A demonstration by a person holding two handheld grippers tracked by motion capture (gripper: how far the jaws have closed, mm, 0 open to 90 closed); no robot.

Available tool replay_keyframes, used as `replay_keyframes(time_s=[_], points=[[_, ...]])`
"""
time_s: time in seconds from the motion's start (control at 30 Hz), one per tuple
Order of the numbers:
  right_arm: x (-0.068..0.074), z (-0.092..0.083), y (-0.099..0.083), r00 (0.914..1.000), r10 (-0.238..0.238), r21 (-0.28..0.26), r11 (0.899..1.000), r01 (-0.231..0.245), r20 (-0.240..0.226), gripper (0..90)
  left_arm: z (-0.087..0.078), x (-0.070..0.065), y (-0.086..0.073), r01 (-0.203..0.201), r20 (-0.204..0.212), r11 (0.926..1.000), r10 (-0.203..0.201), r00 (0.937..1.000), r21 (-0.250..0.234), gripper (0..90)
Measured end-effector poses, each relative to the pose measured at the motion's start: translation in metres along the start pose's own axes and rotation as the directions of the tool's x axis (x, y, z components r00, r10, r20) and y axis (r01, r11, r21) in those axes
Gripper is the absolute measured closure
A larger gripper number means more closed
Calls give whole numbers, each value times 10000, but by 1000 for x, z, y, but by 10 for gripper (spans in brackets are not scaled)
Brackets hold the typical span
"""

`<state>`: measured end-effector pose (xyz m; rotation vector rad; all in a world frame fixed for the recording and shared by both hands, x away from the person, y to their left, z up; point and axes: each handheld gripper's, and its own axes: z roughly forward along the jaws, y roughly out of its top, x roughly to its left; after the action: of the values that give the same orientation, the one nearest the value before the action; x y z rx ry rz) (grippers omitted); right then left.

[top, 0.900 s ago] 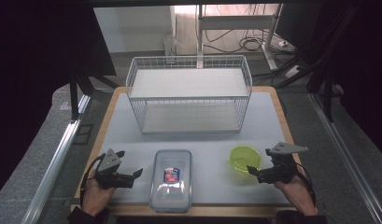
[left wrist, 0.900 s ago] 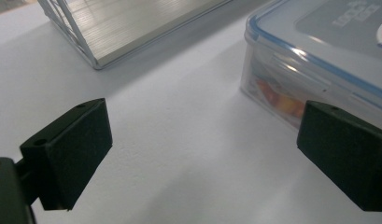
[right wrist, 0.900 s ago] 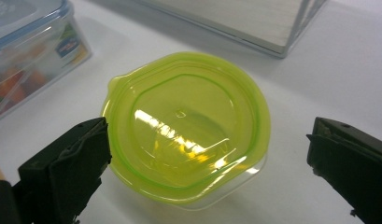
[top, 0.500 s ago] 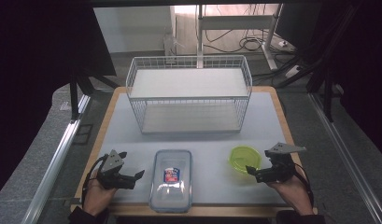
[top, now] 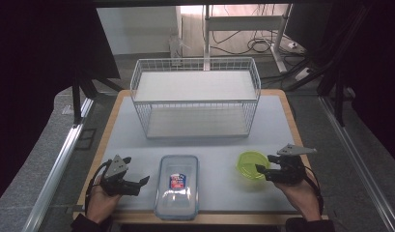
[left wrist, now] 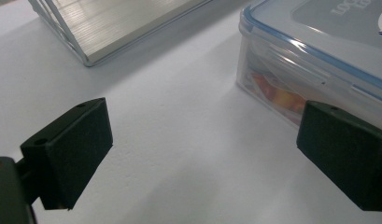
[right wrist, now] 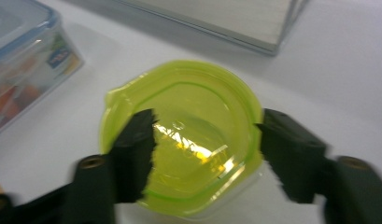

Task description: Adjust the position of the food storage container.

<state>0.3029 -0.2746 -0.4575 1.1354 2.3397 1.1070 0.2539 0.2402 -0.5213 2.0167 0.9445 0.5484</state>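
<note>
Near the table's front edge, the right gripper point(top: 260, 169) reaches level with fingers astride the green container point(top: 251, 164), not visibly clamping.

The right hand-held gripper point(top: 260, 170) is now found closer to the green bowl point(top: 251, 165) than in the earlier pictures, its jaws set about the rim, one over the inside and one outside. The left hand-held gripper point(top: 143, 181) is seen slightly lower on the desk point(top: 219, 145), its jaws wide apart beside the clear lidded container point(top: 177, 186).
</note>
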Motion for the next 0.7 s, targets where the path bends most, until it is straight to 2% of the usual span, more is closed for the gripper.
replay_keyframes(time_s=[0.07, 0.1, 0.17, 0.2, 0.23, 0.27, 0.3, 0.37, 0.57, 0.7], points=[[4, 2, 3, 9996, -241, 17, 9997, 242, -138, 609, 1, 0, 0, -10, -31, 10000, 10, 10000, 36, 32], [9, 6, 6, 9983, -498, 22, 9988, 499, -314, 724, 1, 0, 0, -6, -48, 10000, 6, 10000, 43, 31], [10, 7, 7, 9976, -588, 37, 9983, 590, -366, 760, 0, 0, 0, 20, -41, 10000, -19, 10000, 27, 31], [13, 9, 8, 9965, -725, 43, 9973, 728, -411, 811, 0, 1, 0, 26, -43, 10000, -26, 10000, 29, 31], [17, 13, 13, 9928, -995, 68, 9950, 1001, -661, 893, 1, 1, 0, 1, -29, 10000, -1, 10000, 86, 31], [17, 13, 13, 9928, -995, 68, 9950, 1001, -661, 893, 1, 1, 0, 1, -29, 10000, -1, 10000, 86, 31], [22, 18, 17, 9896, -1205, 136, 9925, 1219, -789, 899, 1, 1, 0, -5, -26, 9999, 6, 10000, 113, 31], [24, 20, 19, 9889, -1213, 174, 9922, 1232, -861, 899, 2, 0, 0, -22, -7, 9999, 22, 10000, 125, 31], [37, 42, 32, 9827, -1250, 438, 9903, 1320, -1363, 900, 3, 0, 0, 0, -23, 9999, 0, 10000, 109, 30], [43, 58, 37, 9799, -1450, 742, 9850, 1561, -1368, 900, 3, 1, 0, 19, -28, 10000, -19, 10000, 90, 30]])
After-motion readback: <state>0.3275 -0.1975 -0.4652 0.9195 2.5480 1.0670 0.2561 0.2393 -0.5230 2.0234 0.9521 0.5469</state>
